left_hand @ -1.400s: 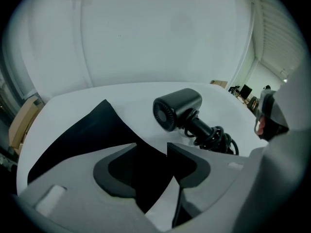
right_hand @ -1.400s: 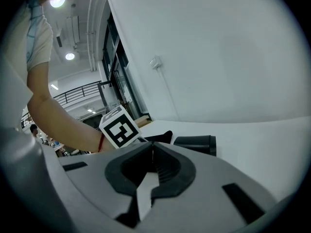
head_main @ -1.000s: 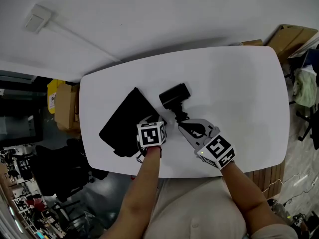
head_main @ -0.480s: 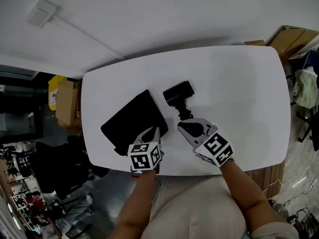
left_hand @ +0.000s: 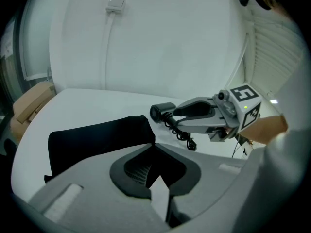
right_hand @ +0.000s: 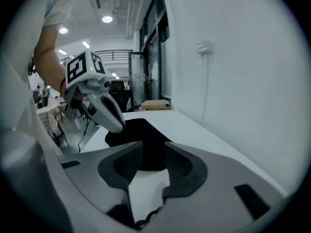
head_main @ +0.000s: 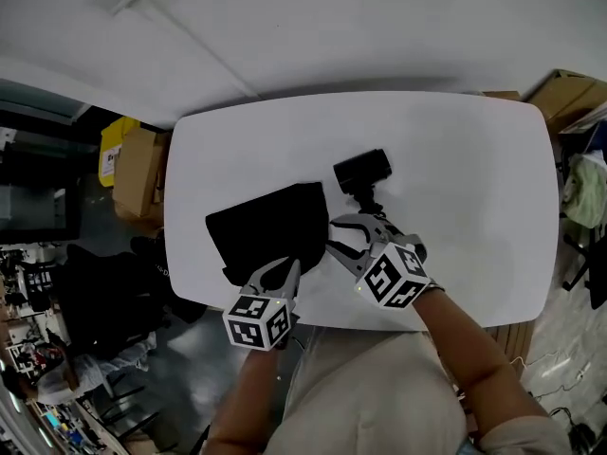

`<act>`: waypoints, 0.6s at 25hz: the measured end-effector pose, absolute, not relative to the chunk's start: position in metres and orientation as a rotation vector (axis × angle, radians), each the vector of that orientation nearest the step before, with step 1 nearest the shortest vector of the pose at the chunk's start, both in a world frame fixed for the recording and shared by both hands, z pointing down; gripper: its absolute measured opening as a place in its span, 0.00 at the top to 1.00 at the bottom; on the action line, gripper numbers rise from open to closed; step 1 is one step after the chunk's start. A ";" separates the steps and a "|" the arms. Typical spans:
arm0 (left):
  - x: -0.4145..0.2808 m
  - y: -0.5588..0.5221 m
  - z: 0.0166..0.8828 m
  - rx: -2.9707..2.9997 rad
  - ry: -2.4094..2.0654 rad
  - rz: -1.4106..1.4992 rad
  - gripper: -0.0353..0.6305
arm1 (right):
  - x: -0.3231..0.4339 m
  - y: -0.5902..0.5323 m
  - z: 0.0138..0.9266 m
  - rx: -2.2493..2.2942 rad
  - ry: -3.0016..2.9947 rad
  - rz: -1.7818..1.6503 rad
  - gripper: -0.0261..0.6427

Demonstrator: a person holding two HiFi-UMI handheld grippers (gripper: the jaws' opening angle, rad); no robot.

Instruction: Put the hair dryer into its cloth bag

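Pinching bag (head_main: 266, 226) edge, left tool (head_main: 287, 267) — dryer (head_main: 362, 170) beside

Matt cloth bag (head_main: 266, 230), smooth white table (head_main: 455, 178)

hair dryer (head_main: 362, 169) cord: lower run lost under right gripper (head_main: 334, 236), just opening, nothing pinched
cloth bag (head_main: 268, 226) near corner: covered by left gripper (head_main: 285, 271); pinch point buried behind closed fingers (left_hand: 92, 178)
dark coiled bit (right_hand: 146, 222) at right gripper view's bottom: sliver only, unclear what
tabletop (head_main: 474, 178) near edge: partly behind both arms (head_main: 465, 349)
floor clutter (head_main: 38, 368), head view left: too small to tell
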State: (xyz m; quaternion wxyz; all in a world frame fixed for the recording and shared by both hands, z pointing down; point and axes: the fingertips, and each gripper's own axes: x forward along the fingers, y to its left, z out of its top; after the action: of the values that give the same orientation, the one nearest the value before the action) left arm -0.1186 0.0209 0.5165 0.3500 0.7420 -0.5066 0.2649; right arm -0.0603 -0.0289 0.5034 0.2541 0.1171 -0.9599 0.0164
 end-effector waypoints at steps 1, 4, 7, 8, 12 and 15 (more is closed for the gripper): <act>-0.120 0.024 0.514 1.930 -1.299 0.680 0.91 | -0.066 -0.029 0.505 0.277 -2.586 -0.043 0.73; -0.123 0.032 0.506 1.947 -1.255 0.638 0.91 | -0.082 -0.030 0.514 0.141 -2.491 -0.339 0.65; -0.126 0.039 0.500 1.972 -1.214 0.620 0.91 | -0.094 -0.031 0.527 0.004 -2.382 -0.579 0.64; -0.126 0.041 0.499 1.982 -1.198 0.619 0.91 | -0.099 -0.031 0.532 -0.037 -2.354 -0.629 0.64; -0.126 0.052 0.494 2.027 -1.140 0.610 0.91 | -0.115 -0.028 0.545 -0.158 -2.281 -0.743 0.64; -0.129 0.061 0.491 2.043 -1.113 0.575 0.91 | -0.123 -0.026 0.549 -0.203 -2.265 -0.788 0.84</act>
State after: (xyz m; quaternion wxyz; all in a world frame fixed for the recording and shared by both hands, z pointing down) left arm -0.1285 0.0607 0.4913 0.3642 0.7939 -0.4326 0.2235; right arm -0.1233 -0.0255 0.5487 0.3593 -0.0789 -0.8782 -0.3057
